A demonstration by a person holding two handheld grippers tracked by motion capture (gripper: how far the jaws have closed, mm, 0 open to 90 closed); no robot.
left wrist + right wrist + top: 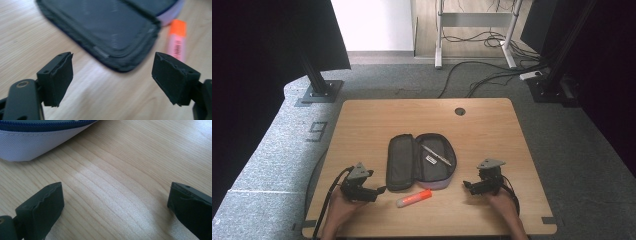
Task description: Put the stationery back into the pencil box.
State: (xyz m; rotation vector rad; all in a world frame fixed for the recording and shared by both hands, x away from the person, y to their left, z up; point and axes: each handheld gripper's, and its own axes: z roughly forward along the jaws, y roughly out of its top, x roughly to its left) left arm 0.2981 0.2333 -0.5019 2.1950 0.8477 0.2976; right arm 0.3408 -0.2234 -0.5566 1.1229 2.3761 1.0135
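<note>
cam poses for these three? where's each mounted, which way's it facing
High view: above the person's side, looking forward and down on the table; shows open pencil case, highlighter, both hands, left claw, right claw.
Left gripper view: rides the left claw, low over the table, facing the case lid and highlighter; own jaws wide apart.
Right gripper view: rides the right claw, facing the case's pale side; jaws wide apart.
Shared: all three show the case; the high and left gripper views show the highlighter.

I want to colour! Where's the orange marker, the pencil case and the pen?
orange marker [413, 198], high view, middle of its barrel.
pencil case [400, 162], high view, the open left flap.
pen [436, 155], high view, its middle, lying inside the case's right half.
</note>
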